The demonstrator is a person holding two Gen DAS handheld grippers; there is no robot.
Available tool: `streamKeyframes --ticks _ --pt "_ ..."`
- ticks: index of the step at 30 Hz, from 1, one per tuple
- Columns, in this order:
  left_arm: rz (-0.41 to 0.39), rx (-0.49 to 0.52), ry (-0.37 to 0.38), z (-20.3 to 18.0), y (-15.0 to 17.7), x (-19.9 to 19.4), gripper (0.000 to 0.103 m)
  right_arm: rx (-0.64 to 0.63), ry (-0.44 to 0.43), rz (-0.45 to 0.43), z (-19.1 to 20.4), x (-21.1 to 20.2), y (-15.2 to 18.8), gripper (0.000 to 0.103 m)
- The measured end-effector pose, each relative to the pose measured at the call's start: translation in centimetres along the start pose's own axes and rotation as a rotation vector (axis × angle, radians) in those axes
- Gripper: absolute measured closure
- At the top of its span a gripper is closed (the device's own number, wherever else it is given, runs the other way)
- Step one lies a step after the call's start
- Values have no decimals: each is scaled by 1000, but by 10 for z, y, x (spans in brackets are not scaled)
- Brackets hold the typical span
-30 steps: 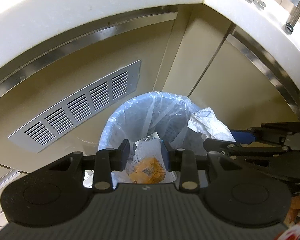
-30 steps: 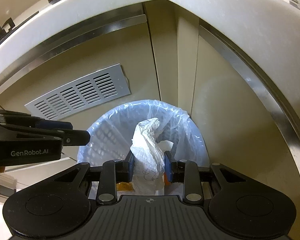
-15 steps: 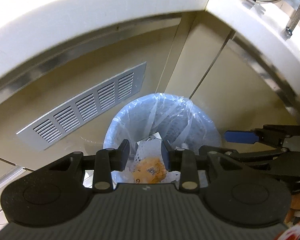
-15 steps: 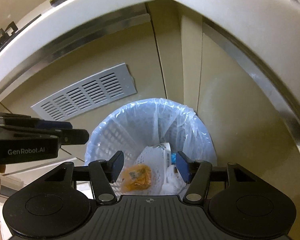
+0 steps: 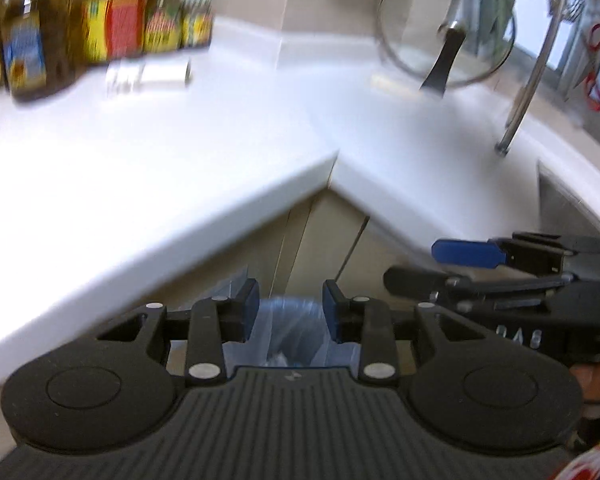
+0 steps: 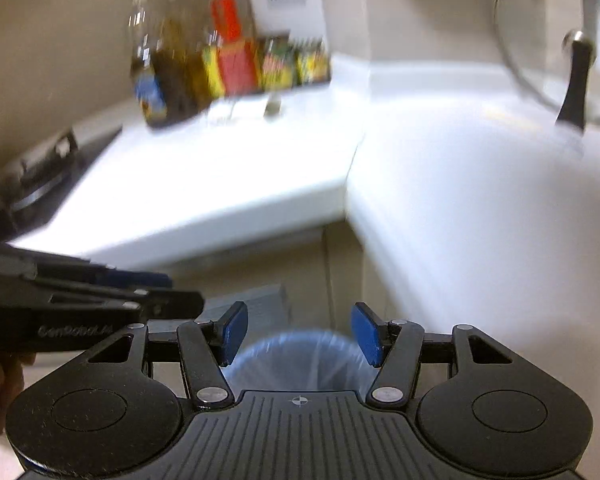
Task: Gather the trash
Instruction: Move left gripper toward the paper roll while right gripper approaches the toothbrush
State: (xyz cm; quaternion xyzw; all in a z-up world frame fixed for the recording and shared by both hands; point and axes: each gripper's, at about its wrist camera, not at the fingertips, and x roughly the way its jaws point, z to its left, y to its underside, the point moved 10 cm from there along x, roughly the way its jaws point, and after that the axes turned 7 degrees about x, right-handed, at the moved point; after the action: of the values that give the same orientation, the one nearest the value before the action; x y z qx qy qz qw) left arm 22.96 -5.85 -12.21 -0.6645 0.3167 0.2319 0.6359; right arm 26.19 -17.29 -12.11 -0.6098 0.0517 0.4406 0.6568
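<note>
The trash bin with its clear blue liner (image 5: 288,332) sits low on the floor under the counter corner, mostly hidden behind my left gripper (image 5: 288,310), which is open and empty. In the right wrist view the bin (image 6: 296,360) shows below my right gripper (image 6: 298,334), which is open wide and empty. Both grippers are above the bin, at about counter height. The right gripper also shows in the left wrist view (image 5: 460,264), and the left gripper in the right wrist view (image 6: 148,292). The trash inside the bin is hidden.
A white L-shaped countertop (image 5: 180,160) fills the view ahead. Bottles and jars (image 5: 100,28) stand at its back left, a glass pan lid (image 5: 448,28) leans at the back right, a faucet (image 5: 524,92) by the sink. A stove (image 6: 32,184) lies left.
The right gripper opened and dropped the white crumpled wrapper into the bin. Both grippers then rose and tilted up from the bin to counter level; the view is motion-blurred.
</note>
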Motion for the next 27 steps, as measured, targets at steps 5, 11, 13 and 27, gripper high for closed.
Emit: streamKeyframes --ticks 5,11,13,27 --pt "-86 21 -9 4 -48 -11 71 -11 37 -91 -17 -17 -50 45" --pt "-137 54 -44 15 -98 -4 67 13 77 -137 -51 -19 -91 45" --pt "-141 79 -47 19 -109 -1 66 16 91 -147 -65 -18 -102 45" --pt "-131 112 -91 36 -171 59 51 -23 209 -138 -188 44 -172 45"
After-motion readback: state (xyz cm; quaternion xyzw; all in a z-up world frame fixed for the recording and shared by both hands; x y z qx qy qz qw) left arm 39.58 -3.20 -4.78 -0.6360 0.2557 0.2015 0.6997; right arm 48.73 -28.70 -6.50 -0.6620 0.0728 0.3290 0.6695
